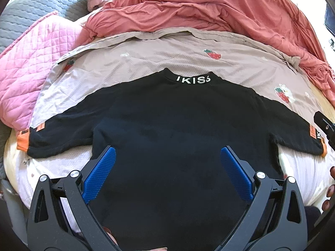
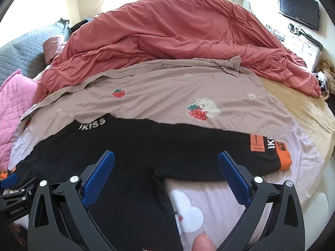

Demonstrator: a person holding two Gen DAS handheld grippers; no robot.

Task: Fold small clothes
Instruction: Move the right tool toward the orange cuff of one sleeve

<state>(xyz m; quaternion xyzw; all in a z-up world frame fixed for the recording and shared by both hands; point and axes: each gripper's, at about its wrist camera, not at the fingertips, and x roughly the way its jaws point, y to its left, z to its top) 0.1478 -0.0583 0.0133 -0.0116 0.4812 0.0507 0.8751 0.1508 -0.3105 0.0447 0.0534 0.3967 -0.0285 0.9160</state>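
A small black shirt with white "IKISS" lettering on the collar and orange cuffs lies flat and spread out on a taupe strawberry-print sheet. My left gripper is open and empty, hovering over the shirt's lower middle. My right gripper is open and empty, over the shirt's right armpit, with the right sleeve and its orange cuff stretching off to the right. The right gripper's black body also shows at the right edge of the left wrist view.
A rumpled red duvet is heaped behind the sheet. A pink quilted pillow and a grey one lie at the left. The bare tan mattress shows at the right. A TV hangs on the far wall.
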